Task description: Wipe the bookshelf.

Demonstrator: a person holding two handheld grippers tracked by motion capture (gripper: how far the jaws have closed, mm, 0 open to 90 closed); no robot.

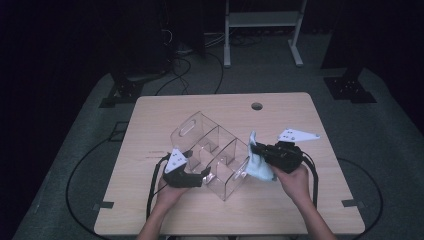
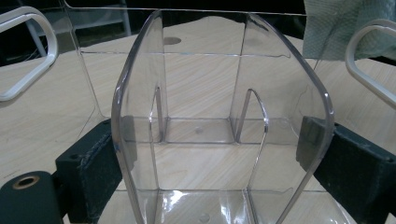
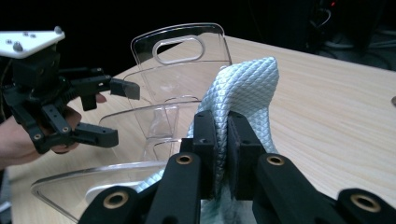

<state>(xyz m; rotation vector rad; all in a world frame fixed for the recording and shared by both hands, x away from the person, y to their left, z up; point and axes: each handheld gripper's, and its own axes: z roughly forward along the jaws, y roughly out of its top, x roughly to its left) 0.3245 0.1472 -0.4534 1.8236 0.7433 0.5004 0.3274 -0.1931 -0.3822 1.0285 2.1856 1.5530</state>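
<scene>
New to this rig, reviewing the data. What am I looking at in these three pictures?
No robot here: a person at a table holds a two-jaw gripper in each hand. The high view comes from a fixed camera above, looking forward and down. The other two come from cameras riding on the grippers, looking along their black jaws.

On the table stands a clear plastic organizer with dividers and handle cut-outs.

The left gripper has its jaws wide around one end of the organizer; in the left gripper view the pads sit against its two side walls, so it seems to steady it.

The right gripper is shut on a pale blue cloth, held beside the organizer, probably for wiping it.
</scene>
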